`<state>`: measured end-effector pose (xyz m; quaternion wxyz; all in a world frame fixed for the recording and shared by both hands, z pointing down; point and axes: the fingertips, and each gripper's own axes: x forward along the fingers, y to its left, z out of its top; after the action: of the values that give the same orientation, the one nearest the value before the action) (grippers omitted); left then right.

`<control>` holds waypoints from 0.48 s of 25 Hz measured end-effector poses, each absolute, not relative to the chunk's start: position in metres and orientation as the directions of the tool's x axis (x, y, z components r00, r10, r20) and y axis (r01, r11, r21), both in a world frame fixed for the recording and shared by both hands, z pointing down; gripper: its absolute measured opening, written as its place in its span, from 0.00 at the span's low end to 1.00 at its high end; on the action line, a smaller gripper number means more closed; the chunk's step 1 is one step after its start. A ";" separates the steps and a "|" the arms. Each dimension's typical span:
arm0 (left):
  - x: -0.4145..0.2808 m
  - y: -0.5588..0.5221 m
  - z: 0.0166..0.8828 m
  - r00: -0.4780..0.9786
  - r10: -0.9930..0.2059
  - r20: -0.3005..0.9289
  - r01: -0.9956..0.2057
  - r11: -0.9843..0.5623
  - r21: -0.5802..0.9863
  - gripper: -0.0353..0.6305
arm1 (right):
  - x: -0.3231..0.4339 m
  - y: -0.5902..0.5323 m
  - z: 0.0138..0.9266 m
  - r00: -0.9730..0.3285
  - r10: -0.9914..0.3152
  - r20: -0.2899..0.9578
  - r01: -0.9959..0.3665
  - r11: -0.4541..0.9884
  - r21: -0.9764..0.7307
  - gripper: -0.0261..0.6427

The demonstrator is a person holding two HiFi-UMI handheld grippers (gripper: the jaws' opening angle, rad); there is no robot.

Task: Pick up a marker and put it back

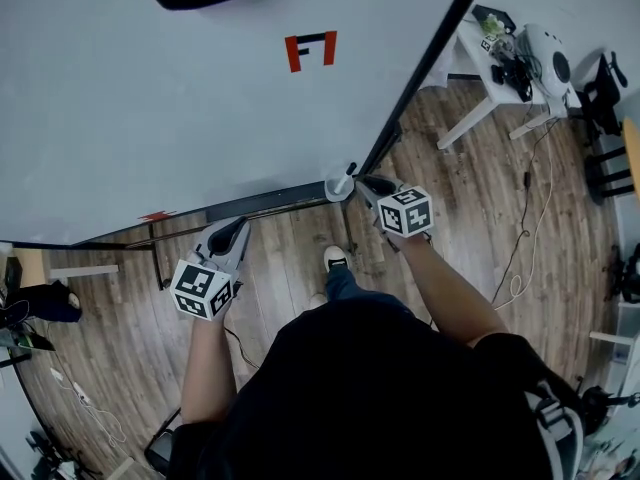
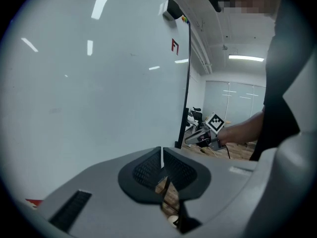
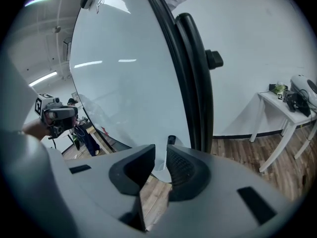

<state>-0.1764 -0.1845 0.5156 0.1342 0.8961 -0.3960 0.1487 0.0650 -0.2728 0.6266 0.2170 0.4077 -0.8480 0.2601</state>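
I am holding my right claw [image 1: 366, 182] open at the marker [image 1: 348, 177] standing in the cup [image 1: 337, 191] at the tray's [image 1: 270, 201] right end, which fits either grasping or releasing it.

The whiteboard [image 1: 200, 98] fills the left and middle of the head view, with a ledge [image 1: 265, 203] running along its lower edge. A holder [image 1: 338, 190] sits at the ledge's right end, and a marker [image 1: 348, 175] stands tilted in it. The right gripper [image 1: 368, 183] is just to the right of the holder. The left gripper [image 1: 232, 230] is well to the left, in front of the ledge. A table [image 1: 470, 48] stands beyond the board's right edge. A shoe [image 1: 335, 258] rests on the floor [image 1: 500, 218] between the two grippers
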 end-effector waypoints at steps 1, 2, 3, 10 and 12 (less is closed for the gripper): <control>-0.177 -0.186 0.518 0.641 -0.669 0.377 -0.751 -0.648 0.126 0.09 | 0.065 -0.275 0.630 -0.574 -0.576 0.582 -0.804 0.531 -0.268 0.14; -0.177 -0.187 0.521 0.640 -0.667 0.381 -0.751 -0.647 0.128 0.09 | 0.064 -0.277 0.632 -0.575 -0.572 0.585 -0.804 0.530 -0.271 0.14; -0.176 -0.189 0.523 0.639 -0.665 0.386 -0.752 -0.647 0.131 0.09 | 0.064 -0.279 0.635 -0.576 -0.569 0.587 -0.803 0.529 -0.274 0.14; -0.171 -0.197 0.537 0.642 -0.644 0.416 -0.747 -0.647 0.152 0.09 | 0.060 -0.290 0.652 -0.582 -0.547 0.602 -0.798 0.526 -0.293 0.14; -0.169 -0.199 0.540 0.644 -0.638 0.422 -0.745 -0.649 0.156 0.09 | 0.060 -0.294 0.655 -0.581 -0.544 0.605 -0.798 0.525 -0.295 0.15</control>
<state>-0.1689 -0.1992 0.5405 0.1597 0.8925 -0.3873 0.1670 0.0599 -0.2940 0.6551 0.2262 0.3978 -0.8434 0.2815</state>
